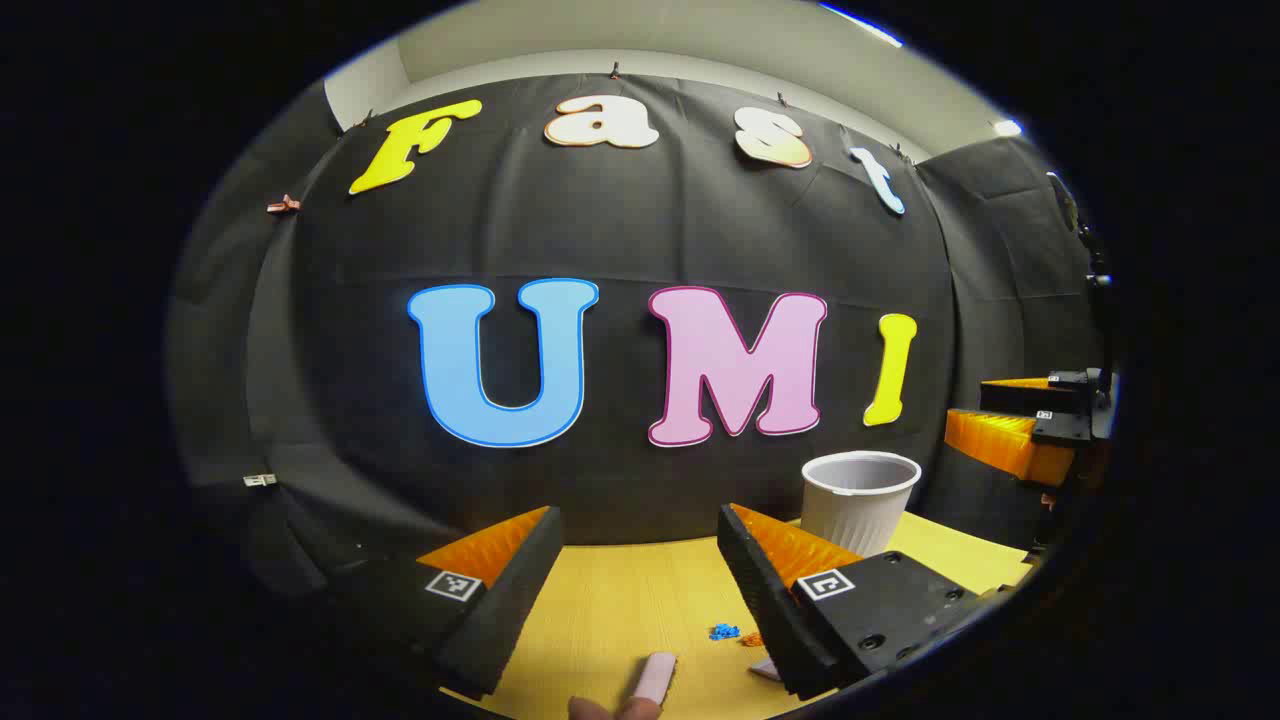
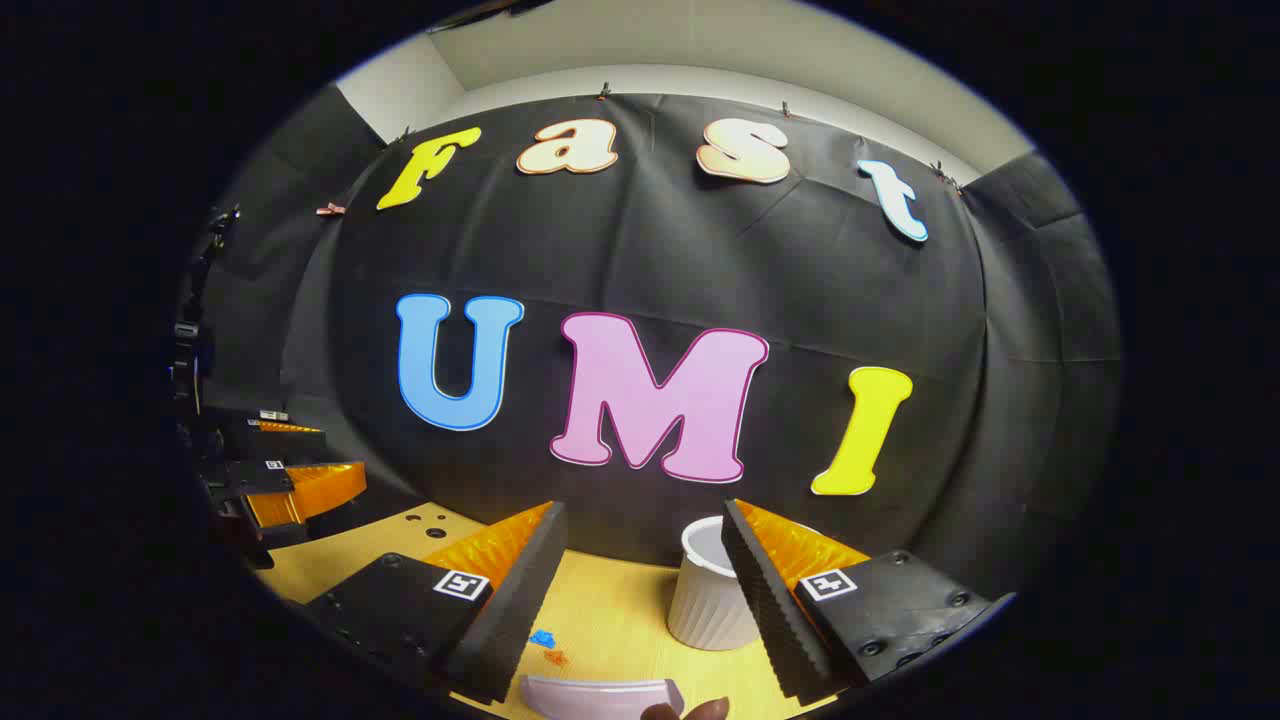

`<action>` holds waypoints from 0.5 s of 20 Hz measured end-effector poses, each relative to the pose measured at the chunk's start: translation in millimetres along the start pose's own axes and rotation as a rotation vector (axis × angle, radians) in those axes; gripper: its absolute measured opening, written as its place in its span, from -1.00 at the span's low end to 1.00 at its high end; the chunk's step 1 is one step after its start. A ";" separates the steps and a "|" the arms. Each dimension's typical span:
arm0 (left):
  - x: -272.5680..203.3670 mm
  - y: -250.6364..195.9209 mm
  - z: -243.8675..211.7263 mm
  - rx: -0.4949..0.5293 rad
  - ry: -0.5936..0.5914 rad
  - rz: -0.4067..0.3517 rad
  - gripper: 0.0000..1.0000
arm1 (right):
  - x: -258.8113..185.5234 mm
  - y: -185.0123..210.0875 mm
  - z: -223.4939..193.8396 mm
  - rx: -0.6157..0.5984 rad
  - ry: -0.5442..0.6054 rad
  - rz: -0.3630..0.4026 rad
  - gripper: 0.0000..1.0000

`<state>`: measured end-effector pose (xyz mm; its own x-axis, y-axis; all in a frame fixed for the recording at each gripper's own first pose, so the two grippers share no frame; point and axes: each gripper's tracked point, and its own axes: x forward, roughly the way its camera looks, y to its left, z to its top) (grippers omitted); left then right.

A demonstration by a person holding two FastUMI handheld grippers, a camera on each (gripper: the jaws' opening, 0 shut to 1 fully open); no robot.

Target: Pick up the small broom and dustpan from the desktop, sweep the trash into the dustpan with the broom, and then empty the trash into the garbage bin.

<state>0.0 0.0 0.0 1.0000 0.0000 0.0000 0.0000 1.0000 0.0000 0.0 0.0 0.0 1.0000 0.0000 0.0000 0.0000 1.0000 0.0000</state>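
Note:
In the left gripper view, my left gripper is open above the yellow desktop, nothing between its fingers. Small blue and orange trash bits lie by its right finger. A pale pink piece, maybe a broom or dustpan part, lies at the bottom edge. The white ribbed garbage bin stands upright beyond the right finger. In the right gripper view, my right gripper is open and empty. A wide pale pink curved part lies below it, the trash bits to the left, the bin just ahead.
Fingertips of a person's hand show at the bottom edge of each view. The right gripper hangs far right in the left gripper view. The left gripper sits far left in the right gripper view. Small holes mark the desktop.

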 end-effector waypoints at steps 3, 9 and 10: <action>1.6 3.0 -3.1 -0.002 0.004 0.000 0.96 | -0.8 1.8 -0.1 -0.008 -0.005 0.002 0.93; 5.1 7.1 -7.4 -0.004 0.007 0.008 0.96 | 2.1 4.9 -0.8 0.001 -0.003 0.014 0.93; 5.7 7.1 -7.2 -0.004 0.007 0.009 0.97 | 1.9 5.2 -1.1 0.001 -0.002 0.014 0.86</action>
<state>5.7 7.1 -7.2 0.9999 0.0091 -0.0070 -0.0091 0.9999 -0.0042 1.9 5.2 -1.1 0.9999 0.0140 0.0020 -0.0140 0.9999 0.0007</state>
